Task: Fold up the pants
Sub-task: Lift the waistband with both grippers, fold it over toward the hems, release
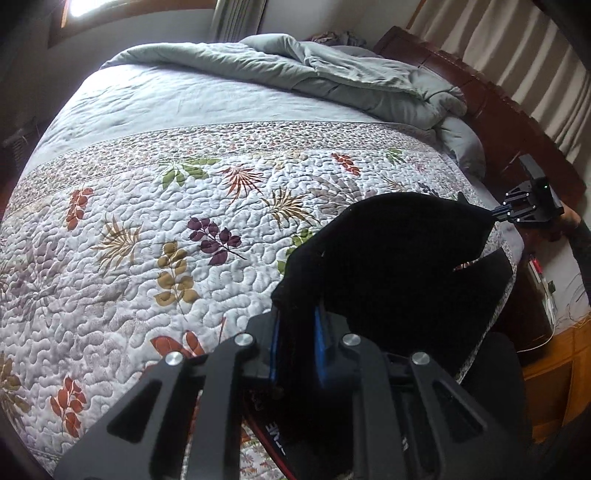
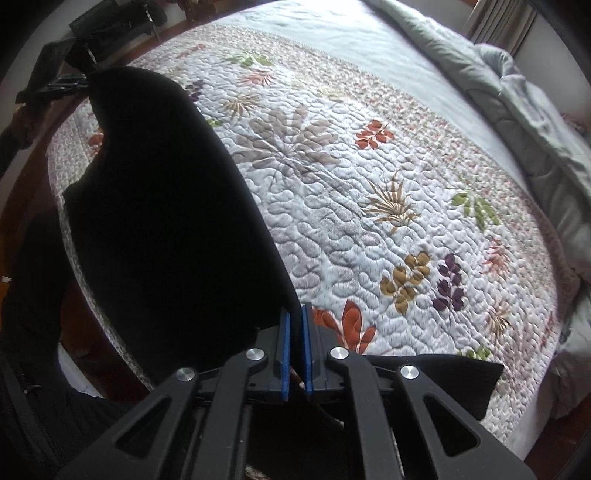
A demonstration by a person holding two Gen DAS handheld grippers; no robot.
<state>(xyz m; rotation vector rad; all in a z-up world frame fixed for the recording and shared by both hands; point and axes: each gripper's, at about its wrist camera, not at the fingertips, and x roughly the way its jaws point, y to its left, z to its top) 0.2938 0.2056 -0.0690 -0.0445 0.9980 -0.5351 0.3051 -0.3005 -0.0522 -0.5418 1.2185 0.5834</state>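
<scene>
Both claws are clamped on the same black pants (image 1: 399,258), one at each end, so the fabric hangs stretched between them above the near edge of the bed. Left claw (image 1: 299,321) has its blue pads (image 1: 320,354) nearly together with a bunched fold of the dark cloth pinched in between, and a bit of the garment with a red stripe and white lettering dangles right under it. Right claw (image 2: 296,314) is pressed tight too, blue pads (image 2: 284,354) squeezing the top edge of the pants (image 2: 166,221), with a loose black flap sticking out to the right just past its linkage. From the left wrist view you can see the right claw (image 1: 493,216) out at the far corner of the cloth, a hand (image 1: 570,221) behind it; from the right wrist view the left claw (image 2: 86,83) sits at the opposite corner. Underneath is a quilted bedspread (image 1: 166,221) with leaf prints in rust, purple, mustard and green, then a band of small pebbly pattern, then plain pale blue. Further back a grey-green duvet (image 1: 332,74) is rumpled up near the dark wooden headboard (image 1: 498,110). Cream curtains (image 1: 517,55) hang behind that, and a bright window (image 1: 88,5) glows at the far left.
</scene>
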